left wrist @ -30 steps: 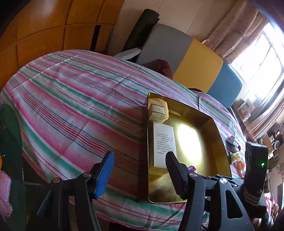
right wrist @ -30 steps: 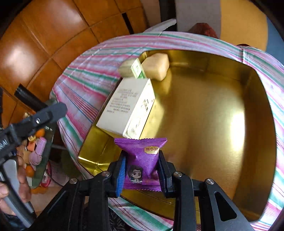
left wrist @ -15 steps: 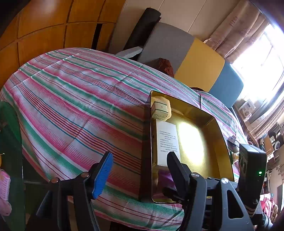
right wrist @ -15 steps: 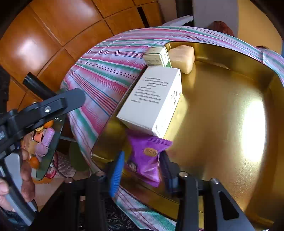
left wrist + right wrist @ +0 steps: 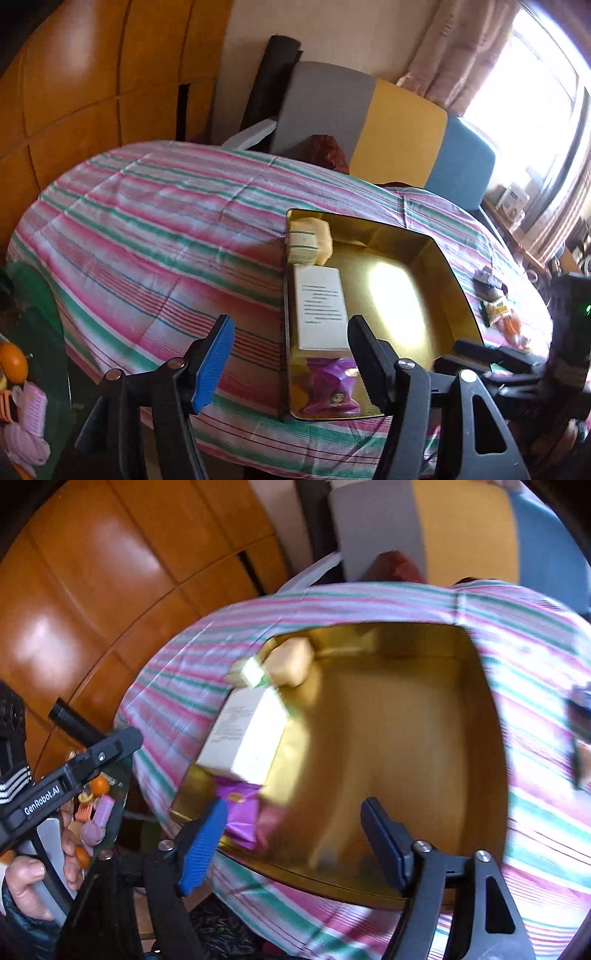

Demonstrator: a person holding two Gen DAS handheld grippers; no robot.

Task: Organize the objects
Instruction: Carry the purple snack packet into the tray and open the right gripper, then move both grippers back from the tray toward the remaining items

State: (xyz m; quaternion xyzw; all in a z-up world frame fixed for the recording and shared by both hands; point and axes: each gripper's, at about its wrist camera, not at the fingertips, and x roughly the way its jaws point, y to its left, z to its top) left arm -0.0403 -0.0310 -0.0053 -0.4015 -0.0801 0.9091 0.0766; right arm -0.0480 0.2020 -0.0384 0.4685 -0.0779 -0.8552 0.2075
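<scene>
Left wrist view, left to right. The left gripper (image 5: 290, 363) hangs over the near edge of the striped cloth (image 5: 155, 229), its jaws apart with nothing between them. To its right lies the gold tray (image 5: 448, 273). Along the tray's left wall, far to near, sit a pale block (image 5: 320, 238), a small box (image 5: 303, 248), a long white box (image 5: 320, 306) and a purple packet (image 5: 330, 384). The white box's long axis runs near to far, parallel to that wall. Loose snacks (image 5: 498, 310) lie on the cloth beyond the tray's right wall.

Right wrist view, left to right. A hand (image 5: 35, 867) carries the left gripper at the far left. The right gripper (image 5: 295, 843) hovers above the tray's near rim; its jaws are opening and nothing lies between them. The purple packet (image 5: 242, 814) rests free in the tray's near-left corner, touching the white box (image 5: 245, 740) and lying just left of and beyond the blue pad.

Judgement: the packet appears placed. The remaining snacks lie to the right, so the right gripper is the nearer one, and its next reach probably goes rightward across the tray.
</scene>
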